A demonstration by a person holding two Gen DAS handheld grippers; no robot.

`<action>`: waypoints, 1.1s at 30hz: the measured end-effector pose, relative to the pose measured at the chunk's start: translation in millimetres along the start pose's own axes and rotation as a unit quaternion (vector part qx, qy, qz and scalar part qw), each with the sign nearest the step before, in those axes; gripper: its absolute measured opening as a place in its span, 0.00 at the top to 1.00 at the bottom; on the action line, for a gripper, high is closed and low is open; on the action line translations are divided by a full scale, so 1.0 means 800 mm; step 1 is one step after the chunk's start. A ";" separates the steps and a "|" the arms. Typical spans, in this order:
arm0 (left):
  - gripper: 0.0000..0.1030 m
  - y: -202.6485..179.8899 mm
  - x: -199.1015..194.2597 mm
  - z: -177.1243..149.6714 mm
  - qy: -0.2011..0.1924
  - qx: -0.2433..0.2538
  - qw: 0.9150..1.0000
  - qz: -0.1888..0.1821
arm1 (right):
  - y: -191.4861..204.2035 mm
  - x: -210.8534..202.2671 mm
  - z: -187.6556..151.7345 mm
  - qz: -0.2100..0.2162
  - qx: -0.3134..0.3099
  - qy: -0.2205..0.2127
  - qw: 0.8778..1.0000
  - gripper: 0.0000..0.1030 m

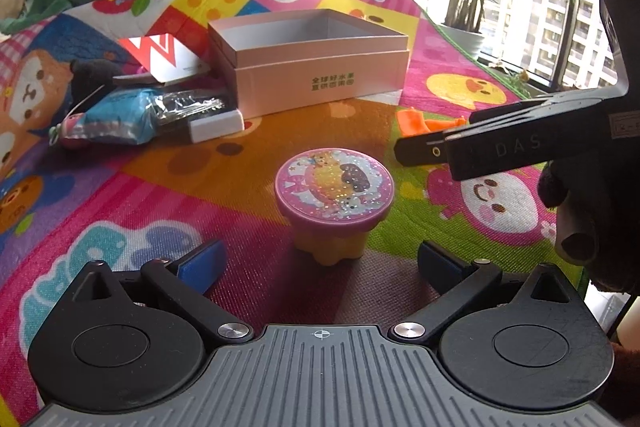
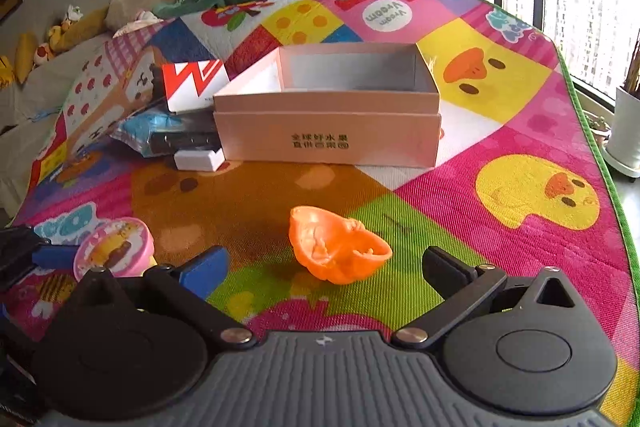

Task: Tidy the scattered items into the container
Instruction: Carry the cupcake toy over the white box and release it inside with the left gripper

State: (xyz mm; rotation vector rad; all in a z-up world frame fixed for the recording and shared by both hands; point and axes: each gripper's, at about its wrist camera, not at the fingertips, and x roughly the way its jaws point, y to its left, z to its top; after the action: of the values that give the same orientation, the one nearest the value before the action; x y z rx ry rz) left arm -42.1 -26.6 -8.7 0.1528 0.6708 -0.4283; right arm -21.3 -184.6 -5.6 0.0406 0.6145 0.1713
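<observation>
Both grippers hang over the bright cartoon play mat [image 2: 520, 131], each lined up on its own piece of clutter, and neither holds anything. The left gripper [image 1: 320, 259] has its jaws spread as wide as they go, and the round pink-lidded toy [image 1: 334, 193] on its yellow base stands upright just ahead of them, squarely on the centre line. The right gripper [image 2: 324, 267] is spread wide as well, with the orange plastic toy [image 2: 338, 247] lying tilted on the mat just ahead of the gap, a touch toward its left jaw. The pink box [image 2: 328, 119] they belong in sits open and, as far as I can see in, empty, well beyond both sets of jaws and straight ahead. From where I stand, the thing to get right is depth before closing: the left should slide forward and low so its pads meet the yellow base or the lid's edge on opposite sides, not skid over the glittery top. The orange piece looks thin and hollow, so I'd close gently across its body so it doesn't flip out. The two grippers are close together, the right one reaching in beside the left's right jaw, so I'd move them one at a time toward the box.
</observation>
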 end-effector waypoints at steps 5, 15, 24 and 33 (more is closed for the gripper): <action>0.00 0.002 -0.001 -0.001 -0.003 -0.005 1.000 -0.005 | -0.002 0.023 0.015 -0.004 0.025 0.027 0.999 0.12; 0.00 0.014 -0.013 0.012 -0.023 -0.039 0.999 -0.022 | 0.004 -0.011 0.000 -0.024 -0.004 0.005 1.000 0.45; 0.24 0.005 -0.003 0.034 -0.022 -0.014 1.000 -0.007 | 0.027 -0.048 -0.022 -0.051 -0.063 -0.017 0.997 0.45; 0.31 -0.002 -0.006 0.032 -0.032 0.011 0.999 -0.004 | 0.033 -0.069 -0.032 -0.060 -0.080 -0.025 0.995 0.45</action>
State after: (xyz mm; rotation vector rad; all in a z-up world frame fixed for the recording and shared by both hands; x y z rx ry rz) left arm -31.5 -33.2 14.5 0.1555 0.6036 -0.4464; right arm -84.5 -168.3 7.1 -0.1468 0.5500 0.1018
